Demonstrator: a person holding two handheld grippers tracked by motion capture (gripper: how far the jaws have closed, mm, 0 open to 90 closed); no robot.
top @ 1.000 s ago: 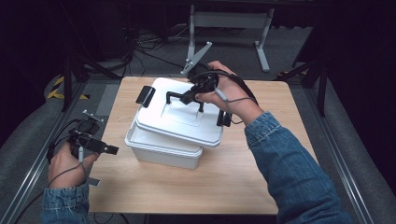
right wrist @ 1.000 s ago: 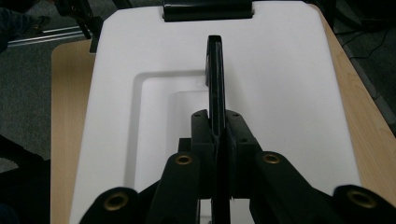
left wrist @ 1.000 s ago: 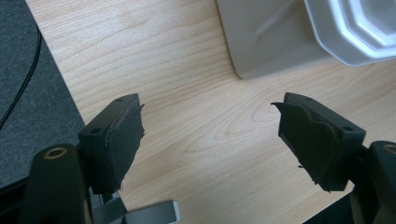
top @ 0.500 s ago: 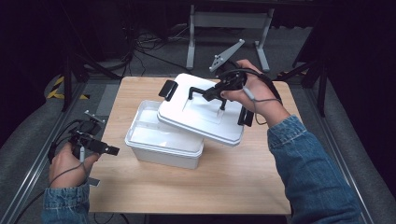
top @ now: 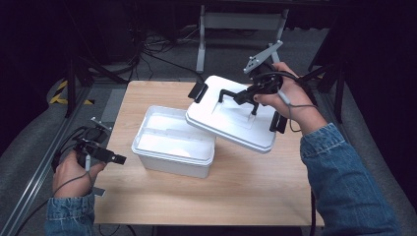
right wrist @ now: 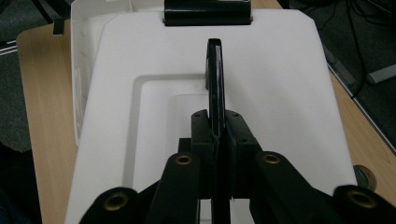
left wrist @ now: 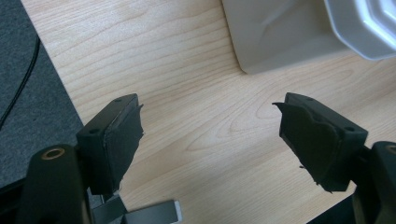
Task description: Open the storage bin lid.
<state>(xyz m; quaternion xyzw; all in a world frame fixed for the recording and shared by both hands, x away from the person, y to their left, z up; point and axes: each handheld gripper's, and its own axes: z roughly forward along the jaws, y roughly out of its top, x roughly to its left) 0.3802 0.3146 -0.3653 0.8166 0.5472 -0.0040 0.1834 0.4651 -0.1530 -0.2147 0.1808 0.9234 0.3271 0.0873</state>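
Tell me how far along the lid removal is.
Done: the white lid is off the white box, whose inside lies open. In hand: the right gripper is shut on the lid's black handle and holds the lid tilted above the table, partly over the box's right end. Left: setting it down. The left gripper is open, holding nothing.

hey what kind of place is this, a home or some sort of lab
Probably a lab or recording workspace, not a home: a bare wooden table, cables across grey carpet, and a metal stand behind against a dark backdrop.
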